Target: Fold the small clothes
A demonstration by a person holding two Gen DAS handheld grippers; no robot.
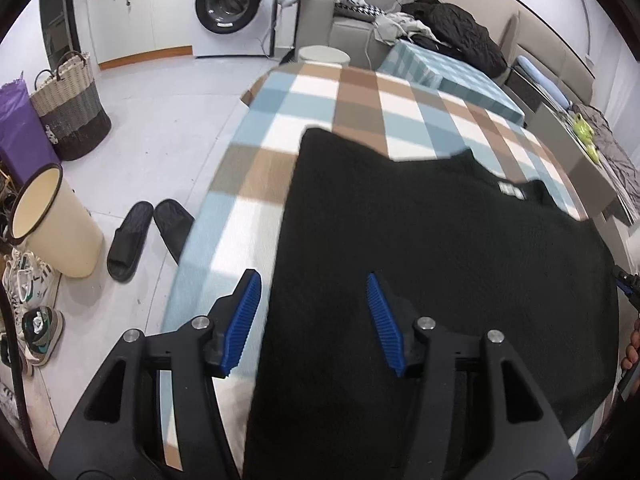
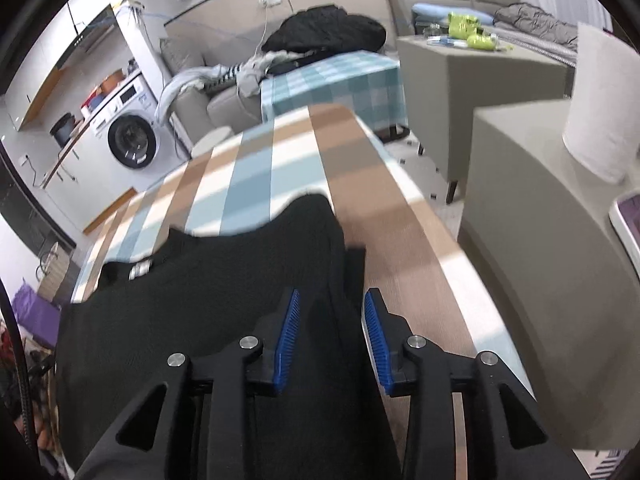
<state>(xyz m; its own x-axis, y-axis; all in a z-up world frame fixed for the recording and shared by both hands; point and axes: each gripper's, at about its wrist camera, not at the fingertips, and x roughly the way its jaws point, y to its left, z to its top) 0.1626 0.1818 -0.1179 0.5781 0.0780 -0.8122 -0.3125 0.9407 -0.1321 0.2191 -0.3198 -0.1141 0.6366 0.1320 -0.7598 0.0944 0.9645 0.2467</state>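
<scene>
A black knit garment (image 1: 440,248) lies spread on the table with the checked blue, brown and white cloth (image 1: 320,108); a white label shows at its neck. My left gripper (image 1: 314,292) is open, its blue pads (image 1: 244,316) straddling the garment's left edge just above it. In the right wrist view the same garment (image 2: 220,280) has a raised fold at its right edge. My right gripper (image 2: 332,308) is partly open around that fold; the pads (image 2: 288,336) stand apart from the cloth. The table cloth (image 2: 260,168) extends beyond it.
On the floor at left are a cream bin (image 1: 52,220), black slippers (image 1: 148,232), a woven basket (image 1: 72,108) and sneakers. A washing machine (image 1: 232,4) stands at the back. A sofa with clothes (image 1: 440,28) and grey cabinets (image 2: 540,208) border the table's far and right sides.
</scene>
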